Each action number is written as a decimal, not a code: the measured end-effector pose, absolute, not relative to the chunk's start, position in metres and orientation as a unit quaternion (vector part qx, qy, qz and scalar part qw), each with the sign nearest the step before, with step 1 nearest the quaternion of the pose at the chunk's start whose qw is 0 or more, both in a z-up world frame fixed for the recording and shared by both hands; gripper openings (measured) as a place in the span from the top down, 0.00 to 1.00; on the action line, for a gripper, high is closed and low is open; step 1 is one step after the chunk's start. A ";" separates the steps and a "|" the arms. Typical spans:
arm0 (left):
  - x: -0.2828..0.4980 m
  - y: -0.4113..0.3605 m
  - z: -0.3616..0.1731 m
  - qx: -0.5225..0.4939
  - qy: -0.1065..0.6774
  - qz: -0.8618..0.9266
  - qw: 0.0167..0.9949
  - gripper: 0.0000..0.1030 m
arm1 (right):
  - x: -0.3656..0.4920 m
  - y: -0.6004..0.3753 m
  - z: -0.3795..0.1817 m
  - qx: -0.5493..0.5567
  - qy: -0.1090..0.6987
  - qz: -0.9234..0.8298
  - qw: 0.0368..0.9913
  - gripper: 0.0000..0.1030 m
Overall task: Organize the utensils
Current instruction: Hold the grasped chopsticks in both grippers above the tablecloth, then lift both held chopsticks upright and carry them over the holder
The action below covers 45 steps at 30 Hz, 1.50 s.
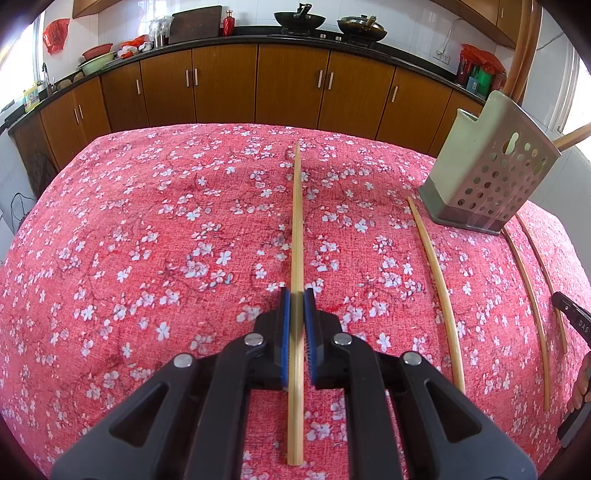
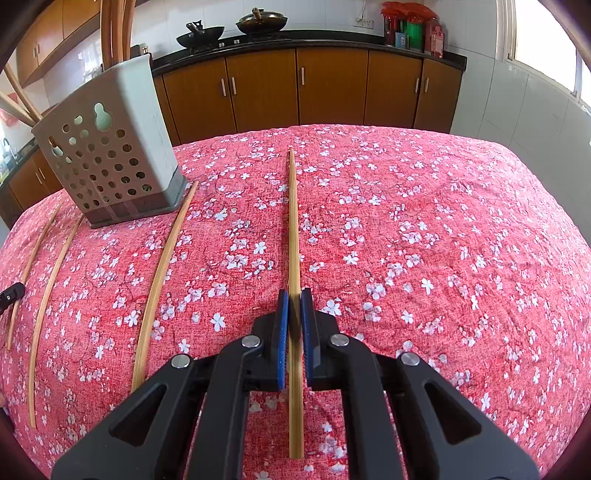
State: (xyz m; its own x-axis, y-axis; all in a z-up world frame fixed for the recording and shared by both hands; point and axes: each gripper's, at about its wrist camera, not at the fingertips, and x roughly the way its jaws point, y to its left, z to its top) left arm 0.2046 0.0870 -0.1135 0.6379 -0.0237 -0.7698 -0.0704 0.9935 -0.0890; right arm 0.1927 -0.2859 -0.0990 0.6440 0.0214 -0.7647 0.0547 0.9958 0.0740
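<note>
In the left wrist view my left gripper (image 1: 296,299) is shut on a bamboo chopstick (image 1: 296,221) that runs straight forward over the red floral tablecloth. In the right wrist view my right gripper (image 2: 294,297) is shut on another bamboo chopstick (image 2: 293,221), also pointing forward. The grey perforated utensil holder (image 1: 487,166) stands at the right in the left wrist view and at the left in the right wrist view (image 2: 110,155), with wooden utensils sticking out of it. Three loose chopsticks (image 1: 439,291) lie on the cloth near the holder; they also show in the right wrist view (image 2: 159,284).
The table (image 1: 147,240) is covered by a red cloth with white blossoms. Behind it run brown kitchen cabinets (image 1: 258,85) and a dark counter with woks (image 1: 299,18). The edge of the other gripper (image 1: 572,314) shows at the far right.
</note>
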 end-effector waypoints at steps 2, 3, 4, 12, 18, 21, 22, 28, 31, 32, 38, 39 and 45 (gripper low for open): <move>0.205 0.087 -0.113 -0.055 0.425 0.013 0.903 0.89 | 0.193 -0.287 -0.099 0.045 0.422 -0.009 0.906 0.92; 0.205 0.087 -0.113 -0.055 0.425 0.013 0.903 0.89 | 0.193 -0.286 -0.099 0.045 0.422 -0.009 0.906 0.92; 0.205 0.087 -0.113 -0.055 0.425 0.013 0.903 0.89 | 0.193 -0.286 -0.099 0.045 0.422 -0.009 0.906 0.92; 0.203 0.088 -0.113 -0.061 0.428 0.012 0.902 0.89 | 0.191 -0.288 -0.100 0.050 0.421 -0.009 0.905 0.92; 0.182 0.085 -0.112 -0.037 0.431 0.004 0.902 0.89 | 0.176 -0.293 -0.100 0.054 0.422 0.000 0.905 0.92; 0.178 0.084 -0.112 -0.026 0.432 0.004 0.901 0.89 | 0.172 -0.291 -0.101 0.054 0.422 0.002 0.905 0.92; 0.177 0.083 -0.112 -0.021 0.432 0.005 0.901 0.90 | 0.172 -0.289 -0.100 0.051 0.422 0.002 0.905 0.92; 0.168 0.083 -0.086 -0.008 0.405 0.006 0.914 0.92 | 0.160 -0.292 -0.075 0.060 0.388 -0.003 0.920 0.93; 0.162 0.087 -0.054 -0.018 0.368 0.005 0.930 0.92 | 0.152 -0.294 -0.043 0.064 0.344 -0.006 0.937 0.93; 0.159 0.088 -0.039 -0.022 0.350 0.005 0.937 0.92 | 0.150 -0.294 -0.033 0.063 0.330 -0.008 0.942 0.93; 0.155 0.089 0.021 -0.034 0.278 0.000 0.960 0.92 | 0.144 -0.300 0.022 0.066 0.255 -0.010 0.965 0.93; 0.155 0.089 0.027 -0.033 0.273 -0.001 0.961 0.92 | 0.145 -0.300 0.027 0.067 0.248 -0.009 0.966 0.93; 0.155 0.083 0.054 -0.033 0.249 -0.011 0.968 0.92 | 0.147 -0.299 0.042 0.068 0.233 -0.006 0.970 0.93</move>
